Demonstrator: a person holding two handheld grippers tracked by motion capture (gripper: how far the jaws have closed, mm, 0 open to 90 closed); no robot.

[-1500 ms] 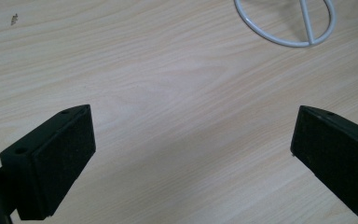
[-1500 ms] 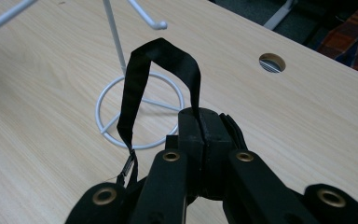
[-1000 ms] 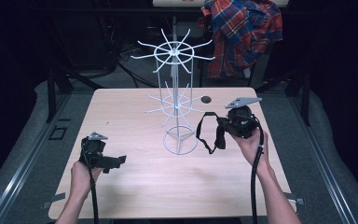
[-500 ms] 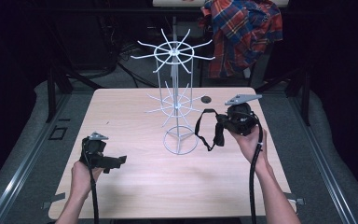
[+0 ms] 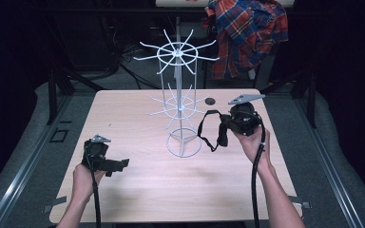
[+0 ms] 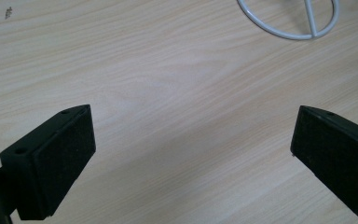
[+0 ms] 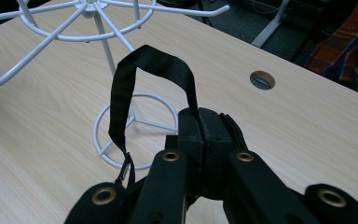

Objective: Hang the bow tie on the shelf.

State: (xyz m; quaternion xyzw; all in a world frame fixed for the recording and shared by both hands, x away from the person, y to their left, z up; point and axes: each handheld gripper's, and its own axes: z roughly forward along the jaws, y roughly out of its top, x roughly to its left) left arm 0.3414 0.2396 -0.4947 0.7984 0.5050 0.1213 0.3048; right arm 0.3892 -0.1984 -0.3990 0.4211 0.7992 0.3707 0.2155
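The right gripper [image 5: 228, 124] has drifted a little closer to the white wire rack [image 5: 180, 107] over the last second, its jaws clamped on a black strap [image 7: 135, 84] whose loop hangs just beside the rack's ring base. It looks headed for one of the rack's arms. The left gripper [image 5: 116, 164] stays wide open and empty, low over the desk [image 5: 138, 190].
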